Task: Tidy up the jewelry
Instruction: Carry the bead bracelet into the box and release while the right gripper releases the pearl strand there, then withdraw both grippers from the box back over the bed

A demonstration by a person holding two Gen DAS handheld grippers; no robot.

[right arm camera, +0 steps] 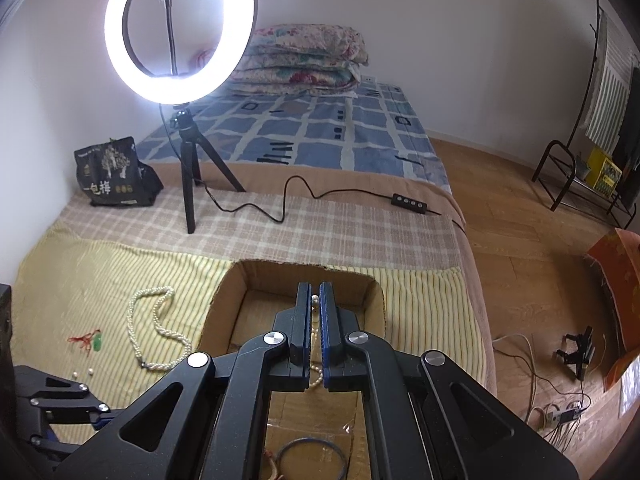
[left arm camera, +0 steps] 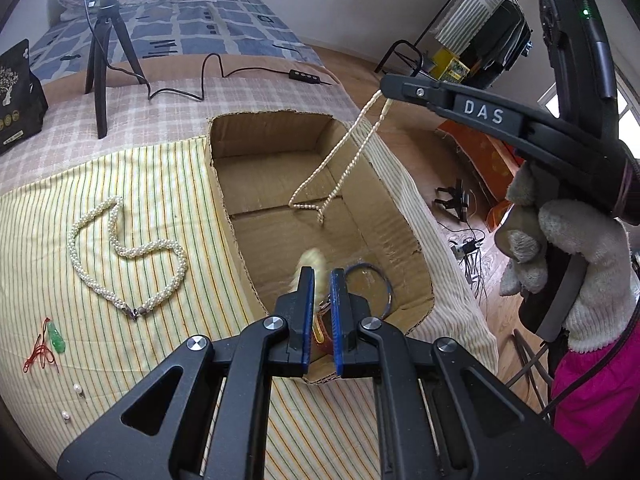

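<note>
My right gripper [right arm camera: 316,300] is shut on a thin pearl strand [left arm camera: 340,160] and holds it hanging over the open cardboard box [left arm camera: 224,196]; the strand's loop dangles inside the box. From the left wrist view the right gripper [left arm camera: 386,90] is above the box's far right side. My left gripper [left arm camera: 321,276] hovers over the box's near end with a narrow gap between its jaws; a blurred pale yellow piece [left arm camera: 310,264] shows just beyond them. A dark bangle [left arm camera: 372,280] lies in the box. A thick twisted pearl necklace [left arm camera: 128,252] lies on the striped cloth.
A green pendant on red cord [left arm camera: 50,340] and two loose pearl earrings [left arm camera: 78,391] lie on the striped cloth [left arm camera: 140,184] at the left. A ring light on a tripod [right arm camera: 188,168], its cable with remote [right arm camera: 408,202] and a black bag [right arm camera: 114,172] stand behind the box.
</note>
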